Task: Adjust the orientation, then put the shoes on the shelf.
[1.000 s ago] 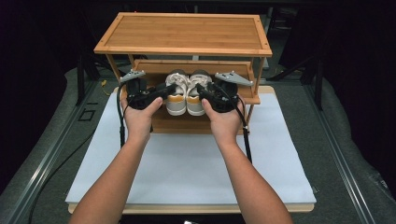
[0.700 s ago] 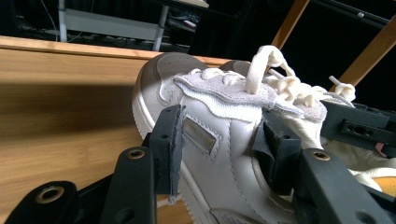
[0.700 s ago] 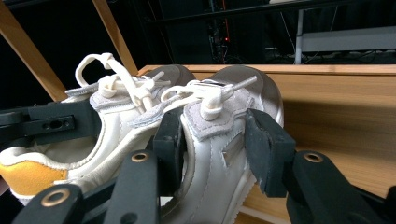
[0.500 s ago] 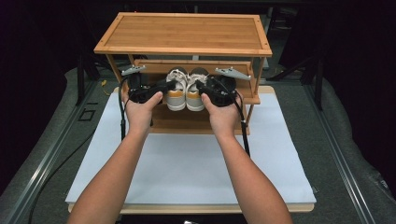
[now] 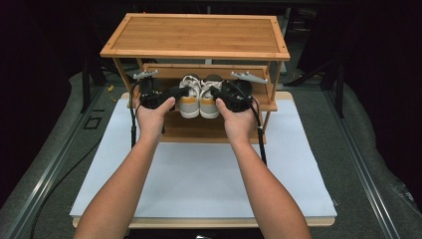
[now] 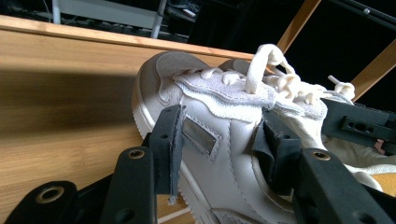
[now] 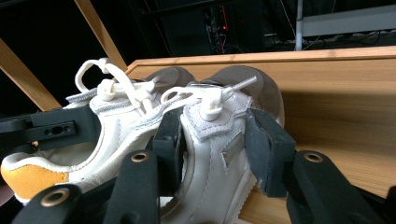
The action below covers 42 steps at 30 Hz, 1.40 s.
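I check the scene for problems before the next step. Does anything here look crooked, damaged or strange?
Nothing stands out. The two shoes sit side by side on the middle shelf of the rack, heels toward the person. The left gripper holds one shoe, the right gripper the other. One lace loop sticks up loosely.

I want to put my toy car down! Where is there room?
The wooden rack's top shelf is bare from rail to rail. The white mat lies open between rack and table edge, apart from the forearms. The middle shelf is crowded: the white sneakers, left gripper and right gripper.
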{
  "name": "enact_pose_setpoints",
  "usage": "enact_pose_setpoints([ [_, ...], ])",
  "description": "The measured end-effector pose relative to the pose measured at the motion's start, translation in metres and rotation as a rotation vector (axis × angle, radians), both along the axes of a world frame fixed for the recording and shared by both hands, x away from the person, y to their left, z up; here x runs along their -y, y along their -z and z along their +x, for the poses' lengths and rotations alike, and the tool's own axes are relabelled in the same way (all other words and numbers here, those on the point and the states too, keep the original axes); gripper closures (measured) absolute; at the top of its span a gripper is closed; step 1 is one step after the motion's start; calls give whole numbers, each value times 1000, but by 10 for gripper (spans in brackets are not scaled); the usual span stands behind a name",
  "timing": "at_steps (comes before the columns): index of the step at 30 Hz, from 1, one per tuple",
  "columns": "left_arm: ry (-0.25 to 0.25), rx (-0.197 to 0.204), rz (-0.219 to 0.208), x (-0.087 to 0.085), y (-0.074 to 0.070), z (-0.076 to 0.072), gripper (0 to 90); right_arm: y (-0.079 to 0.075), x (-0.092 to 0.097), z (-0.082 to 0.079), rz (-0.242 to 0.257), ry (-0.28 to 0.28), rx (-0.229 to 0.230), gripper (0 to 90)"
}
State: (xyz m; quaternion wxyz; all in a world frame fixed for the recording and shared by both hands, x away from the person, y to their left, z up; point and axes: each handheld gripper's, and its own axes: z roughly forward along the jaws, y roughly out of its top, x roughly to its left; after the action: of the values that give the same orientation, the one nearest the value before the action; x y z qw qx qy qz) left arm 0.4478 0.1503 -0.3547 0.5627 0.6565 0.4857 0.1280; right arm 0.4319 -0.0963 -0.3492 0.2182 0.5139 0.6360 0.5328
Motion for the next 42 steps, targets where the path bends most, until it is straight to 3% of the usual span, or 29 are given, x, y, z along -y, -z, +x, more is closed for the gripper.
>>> enact_pose_setpoints([
  [12,2,-21,13,2,3,2,561,5,2,2,17,-3,-24,581],
  [17,5,-30,16,3,6,5,561,6,4,3,6,-7,-55,580],
  [21,4,-31,14,3,7,7,560,9,4,7,17,1,-50,579],
  [27,0,-49,-3,3,7,9,553,8,7,9,22,-14,-75,575],
  [31,-2,-49,-10,3,7,8,542,9,3,7,-14,28,-53,565],
  [35,-7,-50,-22,2,7,9,522,9,5,8,8,4,-67,553],
  [38,2,-48,-39,2,7,11,488,9,4,10,16,18,-62,550],
  [39,3,-50,-40,1,6,11,482,7,6,10,15,-9,-80,548],
  [42,12,-45,-45,0,6,11,477,7,4,11,14,17,-71,544],
])
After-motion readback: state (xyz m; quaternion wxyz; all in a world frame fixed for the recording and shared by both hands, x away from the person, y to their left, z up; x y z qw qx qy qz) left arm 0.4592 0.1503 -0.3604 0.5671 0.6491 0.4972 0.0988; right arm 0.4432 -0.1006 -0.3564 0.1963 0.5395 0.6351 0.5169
